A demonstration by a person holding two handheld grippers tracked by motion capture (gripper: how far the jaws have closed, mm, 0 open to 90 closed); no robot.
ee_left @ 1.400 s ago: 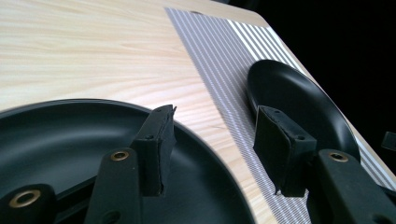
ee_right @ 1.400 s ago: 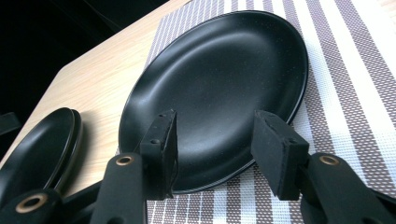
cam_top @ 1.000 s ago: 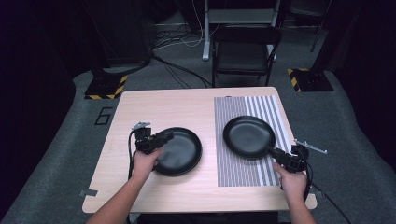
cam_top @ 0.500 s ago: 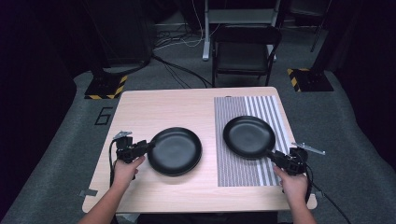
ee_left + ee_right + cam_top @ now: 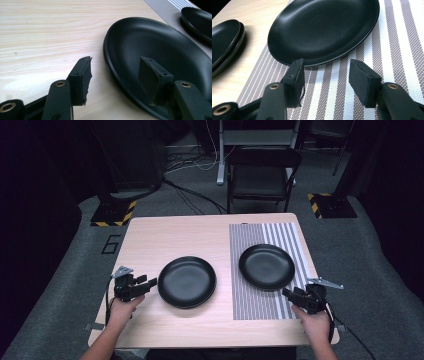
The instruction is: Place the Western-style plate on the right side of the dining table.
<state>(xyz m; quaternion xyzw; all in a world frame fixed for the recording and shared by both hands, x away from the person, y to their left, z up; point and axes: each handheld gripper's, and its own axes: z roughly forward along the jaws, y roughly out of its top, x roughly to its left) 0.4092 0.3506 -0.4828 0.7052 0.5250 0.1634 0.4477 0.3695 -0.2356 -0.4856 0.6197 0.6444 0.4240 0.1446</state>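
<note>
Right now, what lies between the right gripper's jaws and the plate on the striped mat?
Bare striped mat separates the right gripper from the plate, per the right gripper view.

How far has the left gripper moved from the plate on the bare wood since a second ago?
Yes, it moved. The left gripper was over the plate on the wood; now it sits left of the rim, nearer the table's left edge, fingers opening, gripping nothing.

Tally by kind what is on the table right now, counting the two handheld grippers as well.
Black plates: 3, a stacked pair on the bare wood and a single plate on the mat
Striped placemat: 1
Grippers: 2, left gripper and right gripper
Total: 6
</note>
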